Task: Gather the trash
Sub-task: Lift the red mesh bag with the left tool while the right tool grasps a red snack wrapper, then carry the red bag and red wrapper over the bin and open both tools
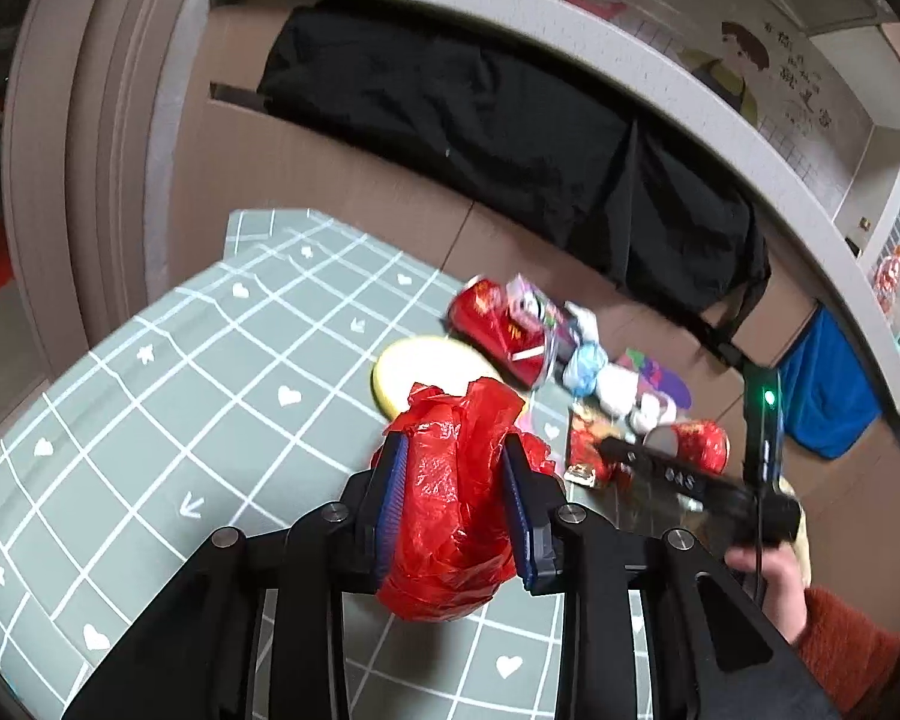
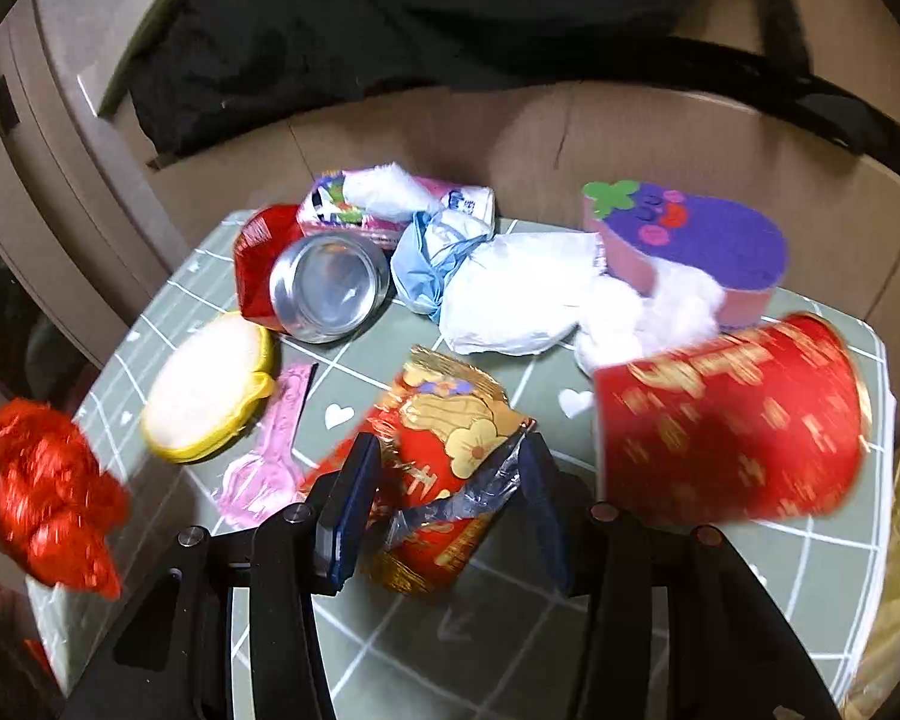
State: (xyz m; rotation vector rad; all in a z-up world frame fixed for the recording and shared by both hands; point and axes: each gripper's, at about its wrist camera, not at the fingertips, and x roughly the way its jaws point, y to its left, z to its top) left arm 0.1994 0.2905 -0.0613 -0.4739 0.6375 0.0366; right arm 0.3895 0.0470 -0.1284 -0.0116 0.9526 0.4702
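Observation:
My left gripper (image 1: 455, 444) is shut on a crumpled red plastic bag (image 1: 450, 516), held above the green checked tablecloth (image 1: 168, 420). The same bag (image 2: 48, 492) shows blurred at the left edge of the right wrist view. A crinkled red and gold foil wrapper (image 2: 438, 468) lies on the cloth between the fingers of my right gripper (image 2: 450, 450). Those jaws stand wide on either side of it, and I see no squeeze on the foil.
Around the wrapper lie a red paper cup (image 2: 732, 414), white tissues (image 2: 522, 294), a purple sponge (image 2: 690, 240), a blue mask (image 2: 432, 264), a crushed red can (image 2: 324, 288), a tissue pack (image 2: 390, 204), a yellow sponge (image 2: 210, 390) and a pink spoon (image 2: 270, 462). A cardboard box draped in black cloth (image 1: 480, 108) stands behind.

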